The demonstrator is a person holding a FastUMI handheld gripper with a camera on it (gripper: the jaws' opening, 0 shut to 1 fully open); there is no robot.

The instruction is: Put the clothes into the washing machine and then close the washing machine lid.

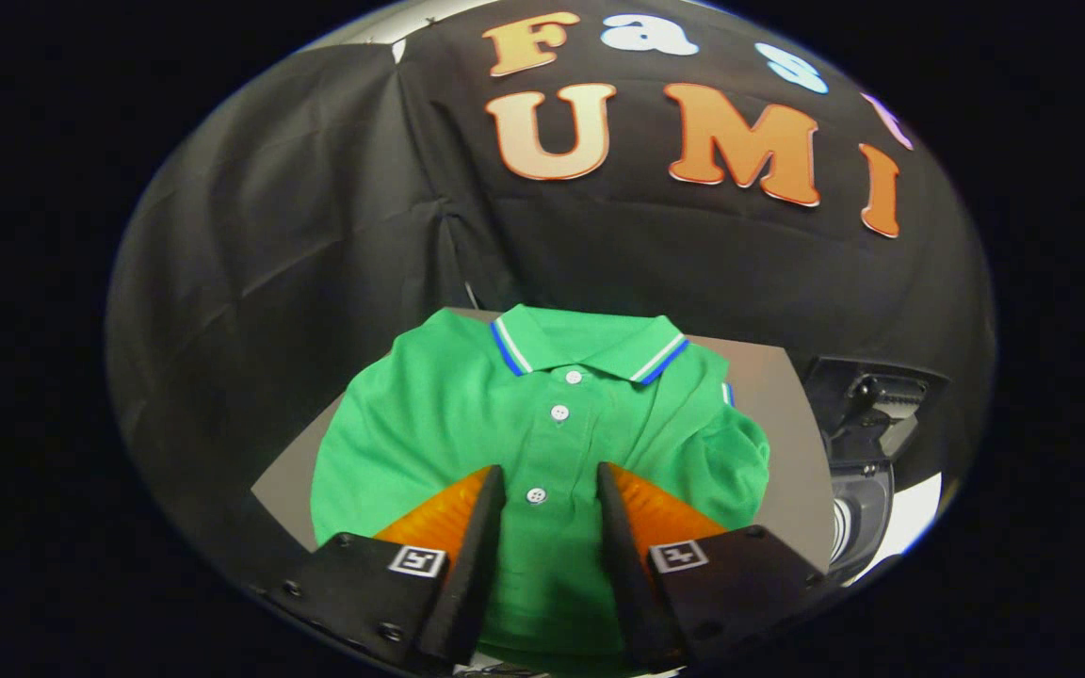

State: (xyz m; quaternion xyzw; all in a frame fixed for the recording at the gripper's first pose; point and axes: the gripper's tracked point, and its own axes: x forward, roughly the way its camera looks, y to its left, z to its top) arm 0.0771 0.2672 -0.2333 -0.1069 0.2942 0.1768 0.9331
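Note:
A green polo shirt point(542, 424) with a blue-and-white trimmed collar and white buttons lies spread on a grey tabletop point(783, 405). My gripper point(550, 476) hangs over the shirt's lower front, open, its fingers on either side of the button placket. Nothing is pressed between the fingers. To the right of the table stands part of the washing machine point(867, 471), dark with a rounded opening, its lid raised.
Black cloth walls close in the booth behind and to the left of the table. The table's left corner point(269, 490) shows bare beside the shirt. A bright patch of floor point(914, 513) shows past the machine.

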